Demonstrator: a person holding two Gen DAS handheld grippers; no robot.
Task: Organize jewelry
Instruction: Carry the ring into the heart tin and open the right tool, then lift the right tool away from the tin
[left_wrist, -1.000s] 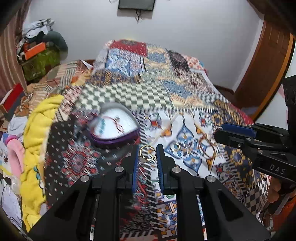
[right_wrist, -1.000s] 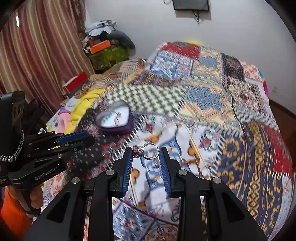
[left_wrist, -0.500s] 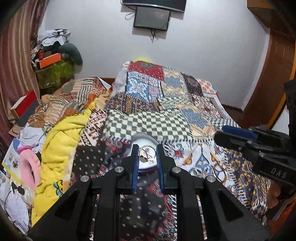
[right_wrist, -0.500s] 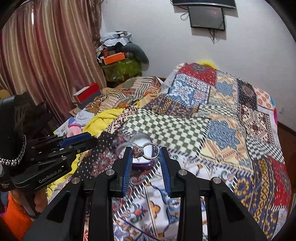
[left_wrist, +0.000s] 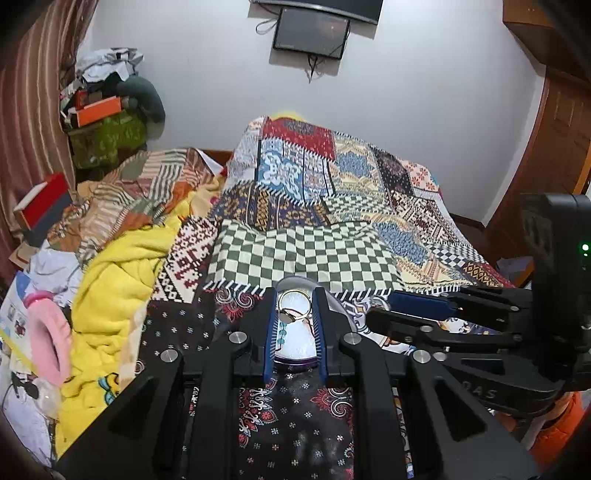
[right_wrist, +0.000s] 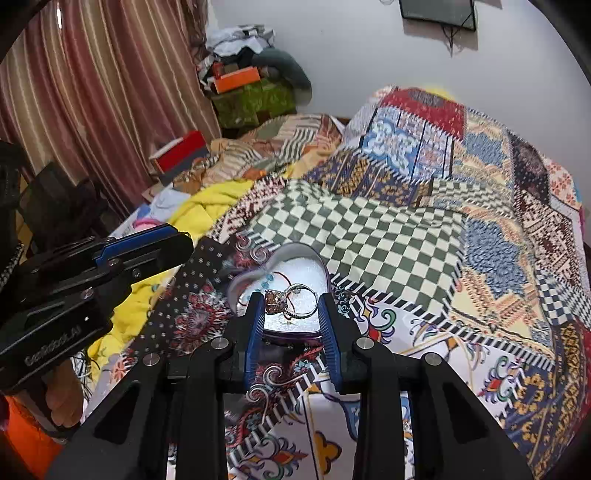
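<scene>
A bed fills most of the room, spread with a patchwork quilt of checks and florals. A plain white wall stands behind it, with a dark screen mounted high and a cable dangling below. Striped reddish curtains hang on the left. In the corner a heap of clothes and boxes rises, and a yellow blanket lies rumpled beside the quilt. A wooden door stands to the right.
</scene>
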